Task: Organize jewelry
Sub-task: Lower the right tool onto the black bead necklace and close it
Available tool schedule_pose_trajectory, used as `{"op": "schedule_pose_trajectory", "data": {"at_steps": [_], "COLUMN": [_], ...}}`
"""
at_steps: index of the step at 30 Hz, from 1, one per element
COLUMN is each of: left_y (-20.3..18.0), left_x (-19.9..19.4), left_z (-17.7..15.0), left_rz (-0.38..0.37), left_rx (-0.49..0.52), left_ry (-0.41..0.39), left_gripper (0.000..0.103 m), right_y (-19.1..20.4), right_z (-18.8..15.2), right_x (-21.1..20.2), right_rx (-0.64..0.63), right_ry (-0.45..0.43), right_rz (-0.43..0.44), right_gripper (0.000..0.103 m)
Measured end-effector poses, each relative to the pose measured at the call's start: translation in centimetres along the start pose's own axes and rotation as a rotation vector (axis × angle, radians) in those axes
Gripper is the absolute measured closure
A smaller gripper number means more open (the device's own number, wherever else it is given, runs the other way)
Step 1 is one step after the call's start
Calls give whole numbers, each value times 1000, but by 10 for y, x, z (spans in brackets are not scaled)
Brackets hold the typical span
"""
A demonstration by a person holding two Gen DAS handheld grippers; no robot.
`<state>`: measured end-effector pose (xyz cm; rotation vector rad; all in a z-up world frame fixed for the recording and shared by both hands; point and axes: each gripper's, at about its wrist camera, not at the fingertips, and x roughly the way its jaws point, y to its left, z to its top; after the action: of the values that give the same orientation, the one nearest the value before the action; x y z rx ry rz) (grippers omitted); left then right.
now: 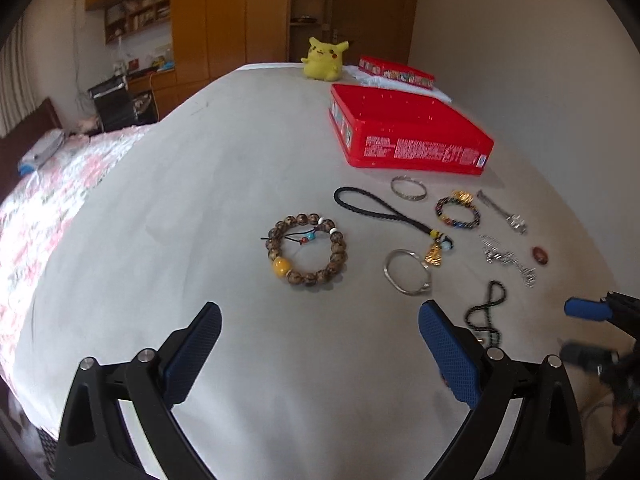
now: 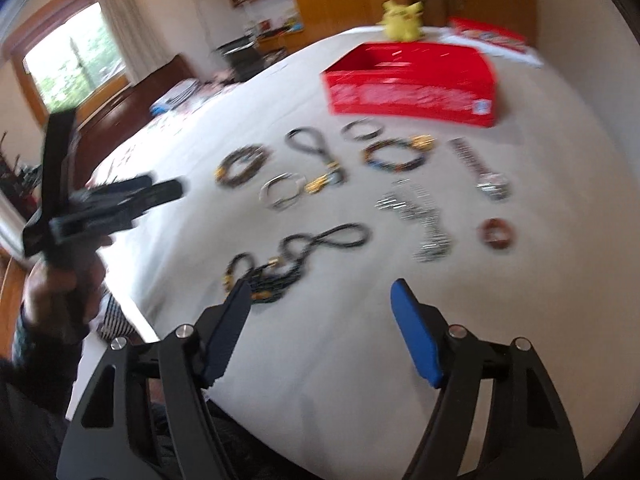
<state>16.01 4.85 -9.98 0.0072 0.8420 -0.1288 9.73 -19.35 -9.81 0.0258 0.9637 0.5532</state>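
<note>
Several pieces of jewelry lie on a pale bedspread (image 1: 180, 220): a brown bead bracelet (image 1: 306, 254), a black cord with a gold charm (image 1: 384, 212), two silver bangles (image 1: 408, 272), a multicolour bead bracelet (image 1: 458, 212), silver chains (image 1: 508, 260) and a black bead necklace (image 1: 486, 316). Behind them stands an open red box (image 1: 408, 132). My left gripper (image 1: 320, 312) hovers open just short of the brown bracelet, nothing between its pads. In the blurred right wrist view my right gripper (image 2: 320, 286) is open and holds nothing, its left finger beside the black necklace (image 2: 296, 256).
A yellow plush toy (image 1: 324, 60) and the red lid (image 1: 396, 70) sit at the far end of the bed. A floral quilt (image 1: 48, 208) covers the left side. Wooden wardrobes stand behind. A hand (image 2: 60, 292) holds the left gripper (image 2: 120, 200).
</note>
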Motion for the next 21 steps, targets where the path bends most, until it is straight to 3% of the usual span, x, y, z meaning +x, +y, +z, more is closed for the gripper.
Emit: {"op": "schedule_pose_trajectory", "data": {"at_steps": [4,12,16,18,19,21], "left_y": [3,-2,0,4,7,10], "left_x": [18,45,53,53,54,55], "left_z": [9,13,15,15,15,16], "left_rz": [-16,-3,-23,-28,-34,-48], "left_rx": [9,68,79,70,61,48], "left_ry": [33,57,61,63,64,66], "left_gripper": [9,9,9,9,9,9], "right_y": [15,32,40,48,50,47], "right_z": [6,8,3,0,-2,-1], "right_x": [24,38,53,57,57,57], "right_rx": [-13,-71,-119,-199,-227,-232], "right_ry": [37,54,56,40,36,40], "right_rz": [61,57,10,-56,-76,-72], "right_gripper": [46,45,47,58,73,78]}}
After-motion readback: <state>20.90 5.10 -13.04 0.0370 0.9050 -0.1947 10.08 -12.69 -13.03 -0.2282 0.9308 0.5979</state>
